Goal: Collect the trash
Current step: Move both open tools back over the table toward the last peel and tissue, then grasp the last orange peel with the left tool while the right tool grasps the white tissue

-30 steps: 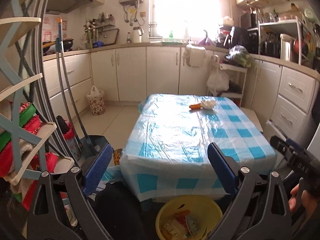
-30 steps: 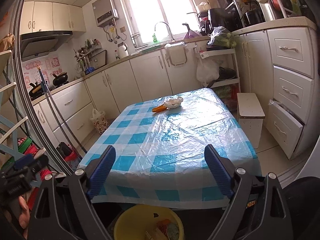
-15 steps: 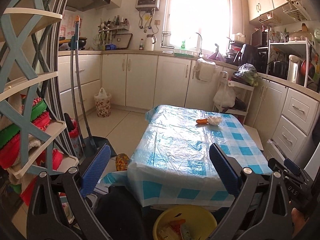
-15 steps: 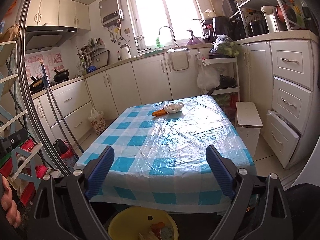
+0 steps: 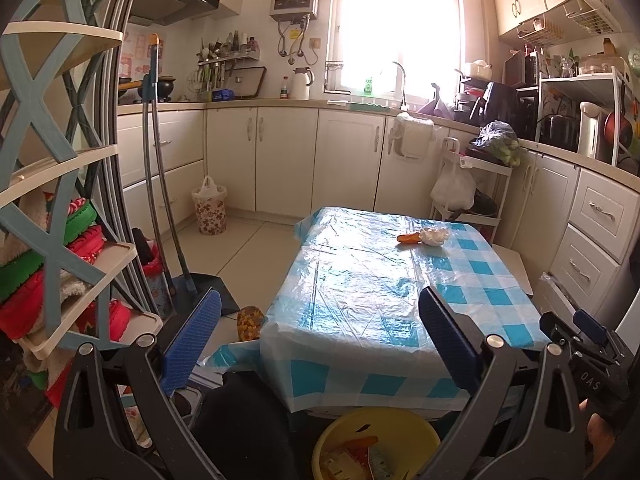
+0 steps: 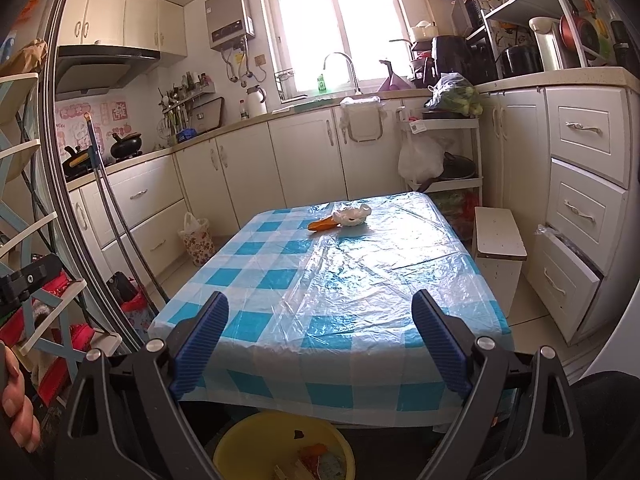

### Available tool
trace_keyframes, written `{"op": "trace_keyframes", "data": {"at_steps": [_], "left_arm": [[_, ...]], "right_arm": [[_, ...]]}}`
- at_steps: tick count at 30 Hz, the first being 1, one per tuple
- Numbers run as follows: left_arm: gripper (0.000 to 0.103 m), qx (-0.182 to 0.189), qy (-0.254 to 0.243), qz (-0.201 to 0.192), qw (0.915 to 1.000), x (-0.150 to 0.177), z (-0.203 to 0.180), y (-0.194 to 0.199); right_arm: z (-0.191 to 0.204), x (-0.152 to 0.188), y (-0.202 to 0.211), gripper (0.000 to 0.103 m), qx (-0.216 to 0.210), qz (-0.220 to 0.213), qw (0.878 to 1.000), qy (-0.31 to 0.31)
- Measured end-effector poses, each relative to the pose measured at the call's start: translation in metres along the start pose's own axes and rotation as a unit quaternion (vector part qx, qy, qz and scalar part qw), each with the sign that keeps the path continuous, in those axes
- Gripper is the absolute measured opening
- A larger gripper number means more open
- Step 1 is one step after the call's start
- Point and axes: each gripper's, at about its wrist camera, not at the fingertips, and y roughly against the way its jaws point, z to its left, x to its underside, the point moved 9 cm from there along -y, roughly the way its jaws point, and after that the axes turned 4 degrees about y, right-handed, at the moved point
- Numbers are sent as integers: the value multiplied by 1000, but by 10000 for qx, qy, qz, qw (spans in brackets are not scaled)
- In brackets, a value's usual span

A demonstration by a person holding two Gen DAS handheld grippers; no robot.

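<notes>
1. Trash is in two spots. An orange scrap (image 6: 322,224) and a crumpled white wrapper (image 6: 352,215) lie touching each other near the far edge of the counter (image 6: 280,288). More bits already sit in the yellow bin (image 6: 248,436).
2. I think the yellow bin stands on the floor, partly under the near edge of the counter, so bits can be dropped straight into it.
3. Clear plastic covers the blue check cloth on the counter, likely to keep it clean.
4. The left claw (image 5: 320,336) is spread wide and holds nothing. It hangs at the near left corner of the counter.
5. The right claw (image 6: 320,336) is also spread wide and holds nothing. It hangs over the near edge, above the bin.
6. Both claws are well apart from the scrap and the wrapper. I think they are held wide so they are ready to close on a piece.
7. The last two pieces are far off, so a long reach across the counter comes next.
8. The wrapper looks thin and soft, so it may slip or crush when pinched.
9. A small flowered basket (image 5: 209,213) with a bag stands by the far cupboards.
</notes>
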Motion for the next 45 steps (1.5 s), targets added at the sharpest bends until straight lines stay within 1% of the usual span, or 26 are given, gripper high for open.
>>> {"op": "trace_keyframes", "data": {"at_steps": [15,20,24,27,32,35,39,41,43,45], "left_arm": [[96,-61,-96,146,9998,6,-1,-11],[96,-32,-211,309,9993,12,-3,-26],[96,-12,-350,519,9980,19,-5,-48],[96,5,-366,683,9970,22,-6,-67],[96,48,-467,882,9950,23,-11,-98],[96,119,-670,963,9930,22,-20,-119],[96,340,-1056,1006,9887,14,-37,-149],[96,508,-1307,1020,9849,9,-50,-165],[96,709,-1645,1007,9787,2,-68,-184],[96,944,-2125,980,9676,-5,-92,-205]], "right_arm": [[7,0,-4,90,-85,34,9999,71],[14,0,-10,91,-280,160,9995,64],[15,-6,-24,92,-472,357,9982,51],[11,-13,-44,92,-607,577,9965,15],[5,-27,-85,92,-696,904,9931,268],[-2,-38,-112,92,-718,1033,9915,329],[-18,-53,-158,92,-655,1177,9905,267],[-27,-60,-183,92,-639,1261,9898,169],[-33,-67,-209,92,-622,1320,9893,52],[-41,-73,-236,92,-579,1373,9888,-89]]}}
